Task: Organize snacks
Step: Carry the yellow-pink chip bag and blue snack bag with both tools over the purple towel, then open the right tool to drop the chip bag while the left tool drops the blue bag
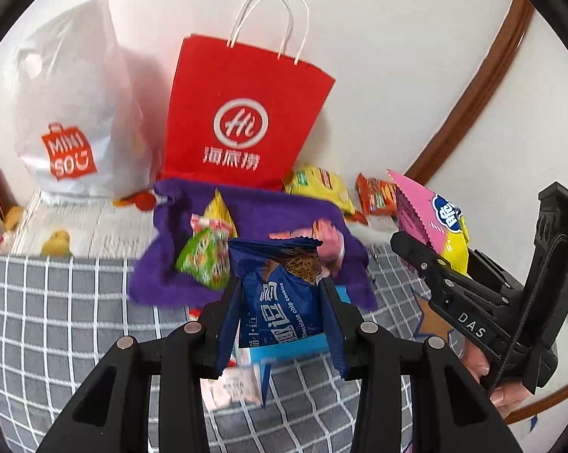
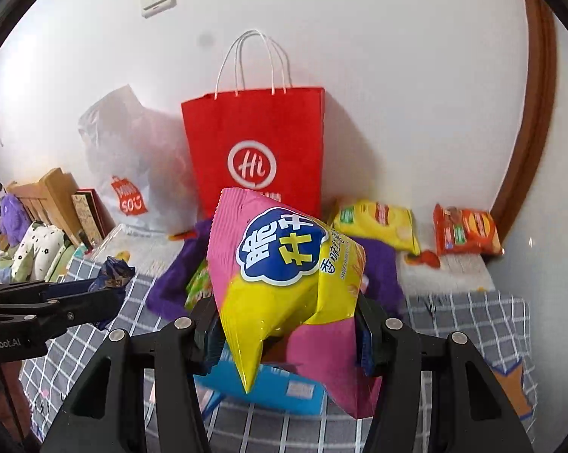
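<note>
Most of the sorting looks still to do: a green packet (image 1: 204, 260) and others lie on the purple cloth (image 1: 253, 207), and a yellow bag (image 2: 378, 222) and an orange one (image 2: 467, 236) sit by the wall near the red paper bag (image 2: 257, 151). The left gripper (image 1: 280, 302) is nearly closed, pinching a blue cookie pack (image 1: 280, 294) above the checked cover; the right gripper (image 2: 287, 324), jaws partway apart, clamps a pink-and-yellow crisp bag (image 2: 284, 271).
</note>
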### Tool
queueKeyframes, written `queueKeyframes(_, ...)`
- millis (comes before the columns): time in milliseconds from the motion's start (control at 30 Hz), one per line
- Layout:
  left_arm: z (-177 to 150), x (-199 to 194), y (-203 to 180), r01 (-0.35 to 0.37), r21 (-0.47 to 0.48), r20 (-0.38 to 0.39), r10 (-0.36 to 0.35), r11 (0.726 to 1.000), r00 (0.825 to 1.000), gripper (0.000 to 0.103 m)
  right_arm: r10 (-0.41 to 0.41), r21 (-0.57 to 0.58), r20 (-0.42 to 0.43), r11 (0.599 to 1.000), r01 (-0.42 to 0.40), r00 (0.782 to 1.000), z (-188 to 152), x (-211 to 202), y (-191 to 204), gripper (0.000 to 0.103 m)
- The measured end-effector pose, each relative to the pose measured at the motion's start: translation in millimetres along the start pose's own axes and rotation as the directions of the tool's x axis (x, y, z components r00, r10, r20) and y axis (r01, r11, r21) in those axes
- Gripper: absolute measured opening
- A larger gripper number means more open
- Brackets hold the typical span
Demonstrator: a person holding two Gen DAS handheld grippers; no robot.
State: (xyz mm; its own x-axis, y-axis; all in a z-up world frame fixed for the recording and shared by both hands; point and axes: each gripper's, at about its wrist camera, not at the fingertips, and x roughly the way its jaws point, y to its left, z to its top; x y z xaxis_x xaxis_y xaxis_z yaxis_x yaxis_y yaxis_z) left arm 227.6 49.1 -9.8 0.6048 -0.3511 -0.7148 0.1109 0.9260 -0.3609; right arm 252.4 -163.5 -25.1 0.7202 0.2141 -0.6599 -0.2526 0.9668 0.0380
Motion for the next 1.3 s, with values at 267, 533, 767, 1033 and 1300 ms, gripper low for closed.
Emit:
queueKeyframes(267,40.9,12.7,0.7,-0.017,0.004,0.026,0.017,1.000,1.000,0.038,-0.011,0.021,0.019,1.000,0.011,1.000,36.2,20.8,-12.2,0.054)
queueKeyframes(533,70.0,38.7,11.6,-0.015,-0.022,0.021,0.015,1.000,1.000,0.038,0.021,0.026,0.043,0.999,-0.022,0.999,57.3,47.7,-15.7,0.054)
queueKeyframes(767,80.4,86.0,36.7,-0.008,-0.082,-0.044,0.004,0.997,0.999,0.038,0.042,0.023,-0.019,0.999,-0.042,0.999,52.2,88.4,-20.0,0.054)
queueKeyframes(1033,80.9,122.4,78.0,-0.023,-0.142,-0.113,0.007,0.990,0.994,0.038,0.011,0.027,-0.096,1.000,-0.009,0.995,41.1,120.5,-35.6,0.054)
queueKeyframes(1300,87.4,122.4,107.5,-0.044,-0.201,-0.108,0.022,0.979,0.994,0.038,0.045,0.017,-0.178,0.999,-0.043,0.983,29.2,152.5,-32.3,0.054)
